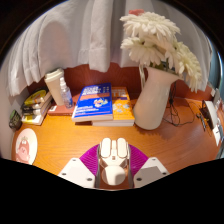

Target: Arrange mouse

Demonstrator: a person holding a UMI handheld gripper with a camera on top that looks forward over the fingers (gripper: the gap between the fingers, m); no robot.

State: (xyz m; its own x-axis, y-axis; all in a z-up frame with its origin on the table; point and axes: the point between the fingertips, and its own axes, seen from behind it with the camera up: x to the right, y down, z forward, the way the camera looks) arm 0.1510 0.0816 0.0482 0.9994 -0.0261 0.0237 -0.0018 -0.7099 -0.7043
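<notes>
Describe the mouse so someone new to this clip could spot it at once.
Start at the big white vase of white flowers on the wooden desk, then come toward the camera to the tongs. The mouse sits gripped between their purple pads, a small white mouse, the only white thing there.
</notes>
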